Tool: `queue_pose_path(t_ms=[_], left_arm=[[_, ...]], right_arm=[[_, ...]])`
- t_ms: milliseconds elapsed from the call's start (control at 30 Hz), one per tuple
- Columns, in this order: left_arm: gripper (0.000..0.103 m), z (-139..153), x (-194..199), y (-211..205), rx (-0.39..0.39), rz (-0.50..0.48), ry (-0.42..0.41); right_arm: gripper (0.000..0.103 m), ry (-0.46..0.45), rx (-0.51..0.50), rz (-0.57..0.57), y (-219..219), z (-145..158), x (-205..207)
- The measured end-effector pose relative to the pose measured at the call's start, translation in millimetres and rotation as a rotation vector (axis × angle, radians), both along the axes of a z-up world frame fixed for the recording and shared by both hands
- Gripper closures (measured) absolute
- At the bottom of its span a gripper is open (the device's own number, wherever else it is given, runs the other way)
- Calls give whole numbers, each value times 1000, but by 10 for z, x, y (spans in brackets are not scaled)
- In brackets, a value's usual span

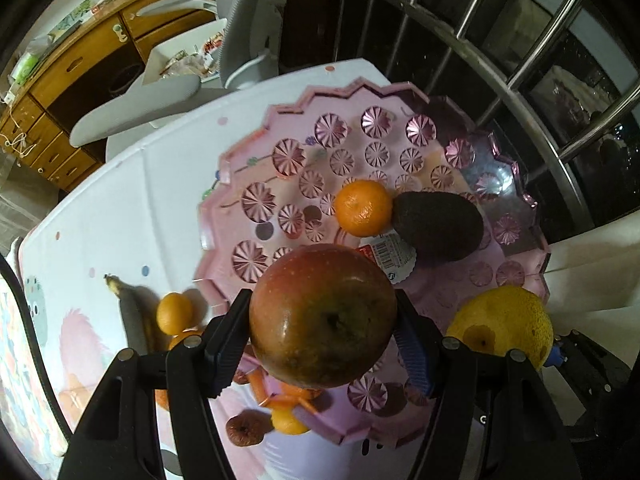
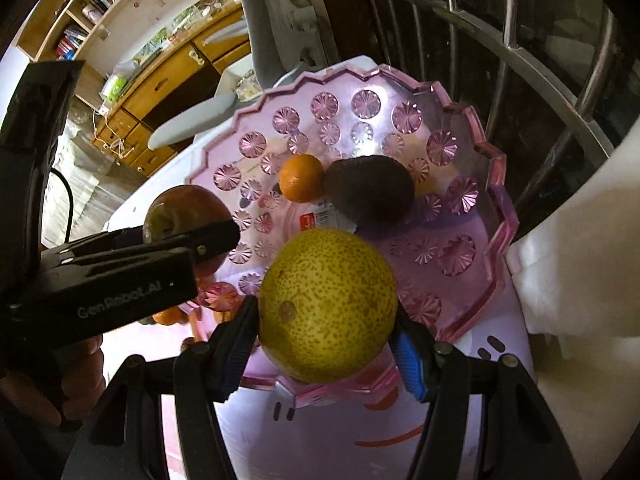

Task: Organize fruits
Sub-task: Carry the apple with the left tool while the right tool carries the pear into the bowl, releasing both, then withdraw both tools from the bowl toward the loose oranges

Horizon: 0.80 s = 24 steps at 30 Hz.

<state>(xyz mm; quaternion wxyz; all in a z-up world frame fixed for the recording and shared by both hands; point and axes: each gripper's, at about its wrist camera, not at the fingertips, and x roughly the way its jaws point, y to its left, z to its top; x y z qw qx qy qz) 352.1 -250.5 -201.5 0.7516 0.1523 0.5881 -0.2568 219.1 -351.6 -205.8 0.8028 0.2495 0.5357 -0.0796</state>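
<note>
A pink faceted plastic tray (image 1: 248,168) (image 2: 500,184) sits on the white patterned table. In it lie an orange (image 1: 362,208) (image 2: 300,178) and a dark avocado (image 1: 438,224) (image 2: 370,190) side by side. My left gripper (image 1: 324,320) is shut on a red-green apple (image 1: 322,314) (image 2: 180,210) above the tray's near edge. My right gripper (image 2: 326,320) is shut on a yellow speckled pear (image 2: 328,304) (image 1: 506,322), also above the near edge, to the right of the apple.
On the table left of the tray lie a dark banana (image 1: 134,312), small oranges (image 1: 174,312) and a brown dried fruit (image 1: 244,428). A grey chair (image 1: 248,20) and wooden drawers (image 1: 80,64) stand beyond. Metal window bars (image 1: 540,52) are at the right.
</note>
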Motion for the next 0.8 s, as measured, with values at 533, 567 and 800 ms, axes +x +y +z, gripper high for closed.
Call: queue_pose_path(t_ms=[533,567,800], left_arm=[[25,145,1,28,-36,19,-31],[25,185,0,45,-39,20,-39],[25,400,1,355,-53,77,-60]], right_arm=[[39,-30,-17,8,-90,132,34],[39,-30,-20,8,-82,150,36],[40,-50,-36,25,50,295,55]])
